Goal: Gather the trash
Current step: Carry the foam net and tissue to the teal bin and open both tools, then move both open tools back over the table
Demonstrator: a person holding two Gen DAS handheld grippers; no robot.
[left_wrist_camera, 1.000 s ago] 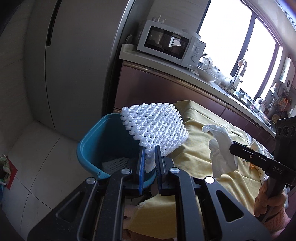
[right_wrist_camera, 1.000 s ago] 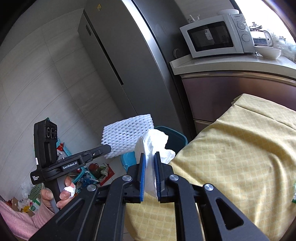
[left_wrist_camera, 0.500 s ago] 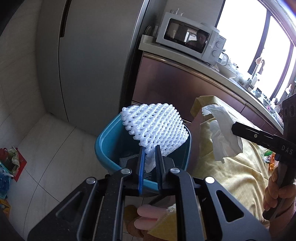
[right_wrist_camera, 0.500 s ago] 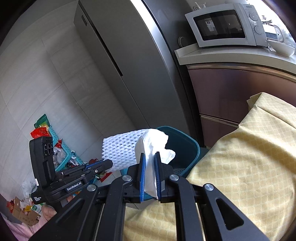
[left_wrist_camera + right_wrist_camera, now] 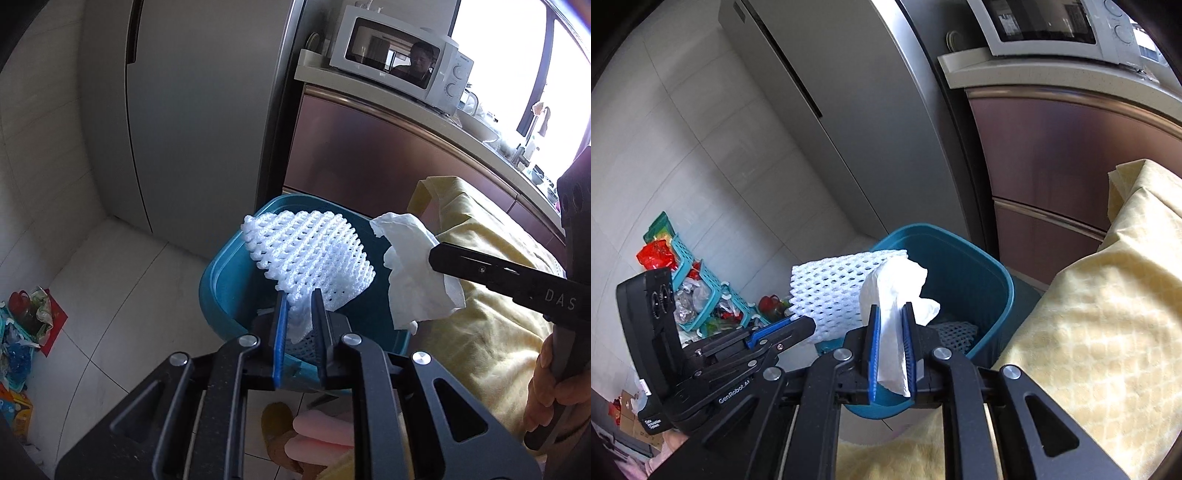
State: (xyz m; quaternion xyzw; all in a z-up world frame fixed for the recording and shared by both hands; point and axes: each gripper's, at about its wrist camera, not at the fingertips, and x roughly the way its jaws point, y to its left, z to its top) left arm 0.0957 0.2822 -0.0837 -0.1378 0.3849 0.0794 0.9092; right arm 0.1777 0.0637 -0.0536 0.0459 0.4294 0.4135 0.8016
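The left gripper (image 5: 297,325) pinches the lower corner of a white foam net (image 5: 308,260) between its narrow blue-lined jaws, which are easing apart while the net is between them. The net stands up from the jaws over the open mouth of a blue bin (image 5: 229,291) on the tiled floor (image 5: 110,295). The right gripper (image 5: 890,350) grips a crumpled white tissue (image 5: 895,291), its jaws narrow with the tissue running down between them. In the left wrist view the tissue hangs from the right gripper's tip just right of the net, above the bin's right rim. In the right wrist view the tissue is over the bin's near rim, with the net just to its left. Another piece of foam net (image 5: 955,330) lies inside the bin. The bin stands beside the corner of a table under a yellow cloth (image 5: 1108,314), in front of a grey fridge (image 5: 192,110). A white microwave (image 5: 399,85) sits on the counter (image 5: 424,122) behind. A hand (image 5: 554,387) holds the right gripper's handle.
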